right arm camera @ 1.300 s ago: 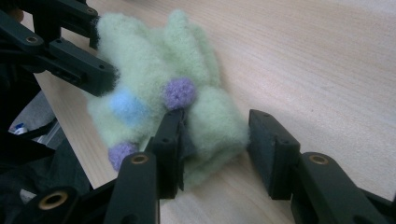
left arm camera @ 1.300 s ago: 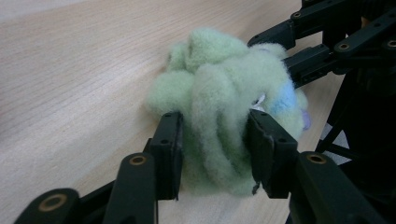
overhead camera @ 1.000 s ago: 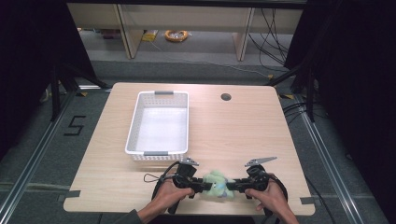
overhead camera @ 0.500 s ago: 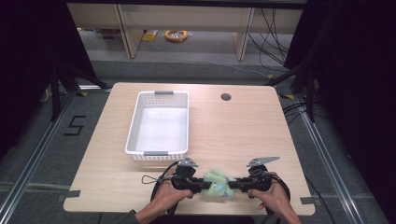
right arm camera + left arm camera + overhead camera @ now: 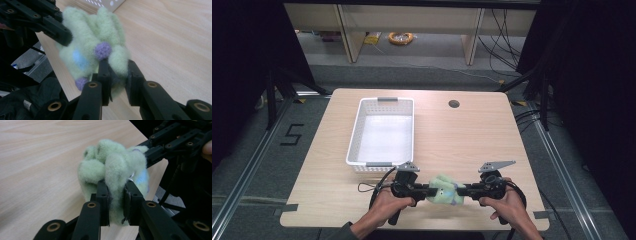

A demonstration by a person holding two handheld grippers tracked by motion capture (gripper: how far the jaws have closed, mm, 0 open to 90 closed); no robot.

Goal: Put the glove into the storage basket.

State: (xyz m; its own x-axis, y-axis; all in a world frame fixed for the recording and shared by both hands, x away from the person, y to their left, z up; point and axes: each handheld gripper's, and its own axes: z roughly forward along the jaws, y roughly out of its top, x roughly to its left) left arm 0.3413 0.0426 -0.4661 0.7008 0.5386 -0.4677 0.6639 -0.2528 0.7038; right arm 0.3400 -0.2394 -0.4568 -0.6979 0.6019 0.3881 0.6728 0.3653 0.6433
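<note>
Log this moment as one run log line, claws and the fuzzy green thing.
left claw: shut on green fuzzy toy | right claw: shut on same toy | toy: held between both near front table edge | white basket: apart

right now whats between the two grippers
A fuzzy green toy, pinched from both sides by the left gripper and right gripper; the high view shows it.

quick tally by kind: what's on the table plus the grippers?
Fuzzy green toy: 1, pinched from both sides
White basket: 1
Grippers: 2, left gripper and right gripper
Total: 4
</note>
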